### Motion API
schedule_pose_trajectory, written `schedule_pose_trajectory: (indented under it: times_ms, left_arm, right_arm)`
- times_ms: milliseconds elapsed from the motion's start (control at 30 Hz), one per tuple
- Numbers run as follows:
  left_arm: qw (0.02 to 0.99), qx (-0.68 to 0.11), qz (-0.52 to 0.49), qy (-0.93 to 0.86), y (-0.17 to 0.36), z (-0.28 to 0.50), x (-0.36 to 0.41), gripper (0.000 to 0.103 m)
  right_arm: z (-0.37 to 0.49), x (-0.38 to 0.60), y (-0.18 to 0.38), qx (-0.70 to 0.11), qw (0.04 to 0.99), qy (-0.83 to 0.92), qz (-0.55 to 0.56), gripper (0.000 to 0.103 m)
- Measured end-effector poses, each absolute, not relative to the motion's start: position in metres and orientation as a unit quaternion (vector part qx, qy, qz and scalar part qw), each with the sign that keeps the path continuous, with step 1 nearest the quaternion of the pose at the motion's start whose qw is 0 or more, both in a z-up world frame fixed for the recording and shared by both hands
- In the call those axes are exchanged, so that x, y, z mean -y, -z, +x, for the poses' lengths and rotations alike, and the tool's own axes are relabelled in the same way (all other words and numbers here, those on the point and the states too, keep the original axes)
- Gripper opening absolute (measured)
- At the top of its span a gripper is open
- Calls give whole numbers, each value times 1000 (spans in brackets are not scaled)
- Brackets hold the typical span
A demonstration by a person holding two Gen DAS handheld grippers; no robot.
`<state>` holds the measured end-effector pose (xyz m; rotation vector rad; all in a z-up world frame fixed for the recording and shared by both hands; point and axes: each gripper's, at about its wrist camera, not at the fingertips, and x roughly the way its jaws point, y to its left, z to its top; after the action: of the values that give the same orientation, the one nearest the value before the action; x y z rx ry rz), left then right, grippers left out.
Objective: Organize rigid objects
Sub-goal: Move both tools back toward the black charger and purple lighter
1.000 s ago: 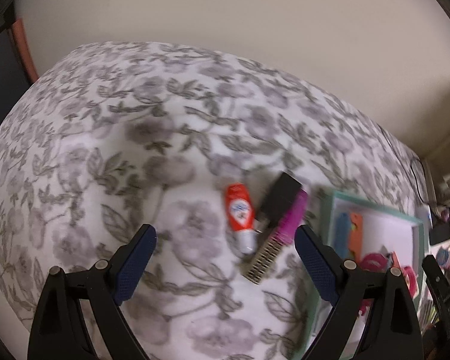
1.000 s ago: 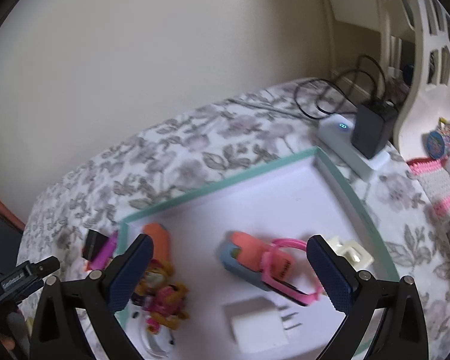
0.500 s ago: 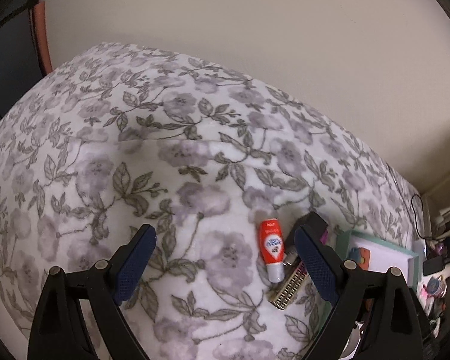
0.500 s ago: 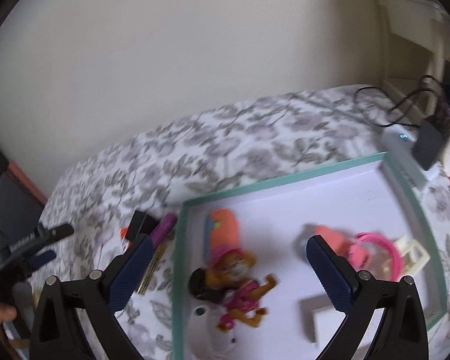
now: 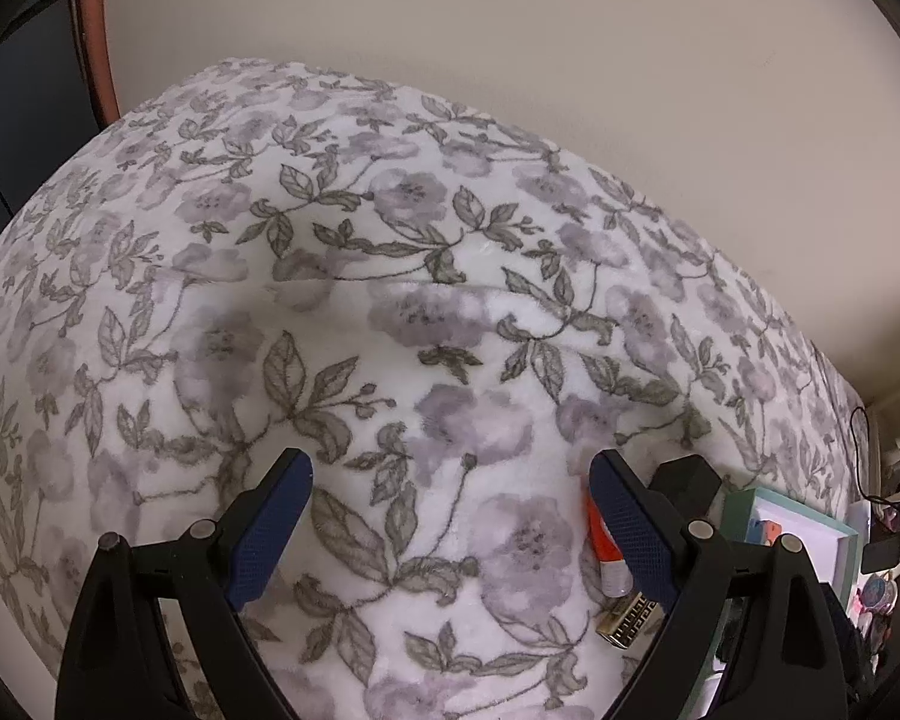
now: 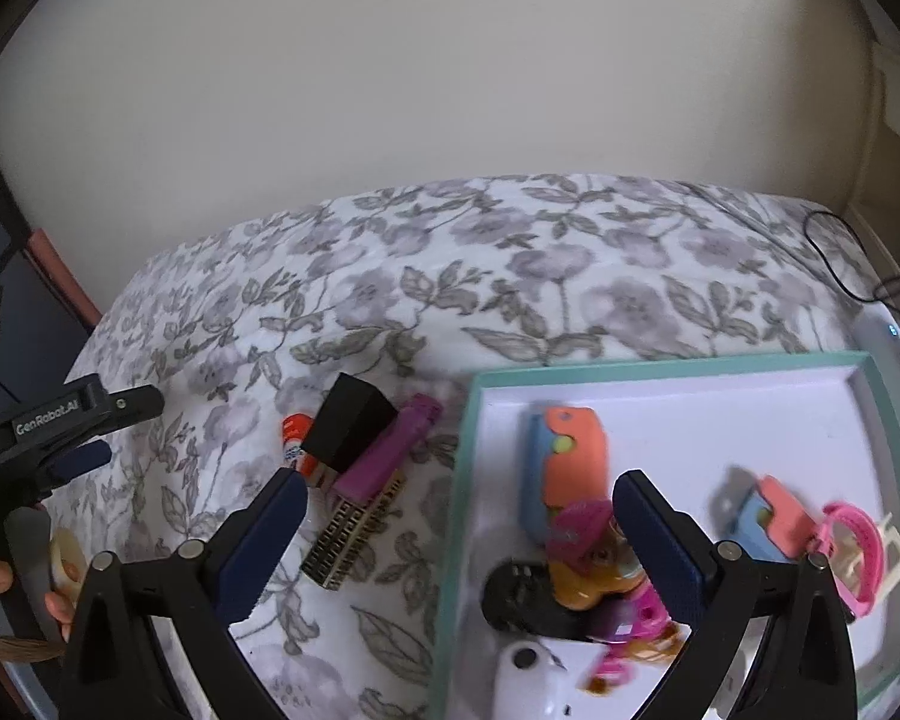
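My left gripper and right gripper gape empty over the fuzzy floral bed; glossy orange tube just beside left's right finger.

**Two cameras looking over one flowery bed**

The left wrist camera sits low and close above the flowery blanket, facing the far wall. The green tray peeks in at its right edge.

The right wrist camera looks down from a bit higher, over the tray's left edge, also facing the wall.

Both views share the black block, the orange tube, the gold patterned piece and the tray.
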<state>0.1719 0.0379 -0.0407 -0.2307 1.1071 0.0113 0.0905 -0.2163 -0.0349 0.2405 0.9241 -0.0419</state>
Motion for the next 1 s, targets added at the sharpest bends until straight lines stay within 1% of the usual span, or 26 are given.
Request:
schedule_pose_trajectory:
  times_ms: [233, 300, 333, 400, 533, 600, 767, 867, 967, 1000]
  left_arm:
    - [827, -546, -132, 8, 54, 182, -36, 94]
    - [825, -550, -133, 12, 56, 184, -33, 94]
    - [824, -550, -134, 15, 57, 185, -31, 94]
    - [822, -553, -133, 17, 59, 186, -29, 94]
    - [818, -557, -145, 14, 63, 189, -30, 94]
    - [817, -558, -147, 13, 66, 191, -30, 94]
    - [813, -564, -148, 10, 75, 197, -28, 94]
    - [810, -568, -147, 12, 80, 199, -25, 94]
    - [809, -570, -145, 13, 83, 199, -22, 94]
    - [808, -571, -144, 13, 84, 199, -21, 94]
  right_arm:
    - [108, 207, 38, -447, 887, 7, 114, 103]
    - [113, 207, 38, -447, 886, 1, 121, 102]
    - [116, 206, 38, -446, 886, -3, 126, 100]
    - [122, 204, 39, -447, 885, -9, 128, 93]
    - [133, 198, 45, -455, 880, -23, 136, 85]
    - [137, 193, 48, -459, 877, -26, 136, 78]
    - [148, 179, 55, -469, 873, -38, 125, 76]
    - [154, 169, 61, -475, 871, -42, 116, 67]
    - [160, 161, 68, -481, 869, -45, 108, 66]
    - [162, 159, 71, -483, 868, -45, 104, 63]
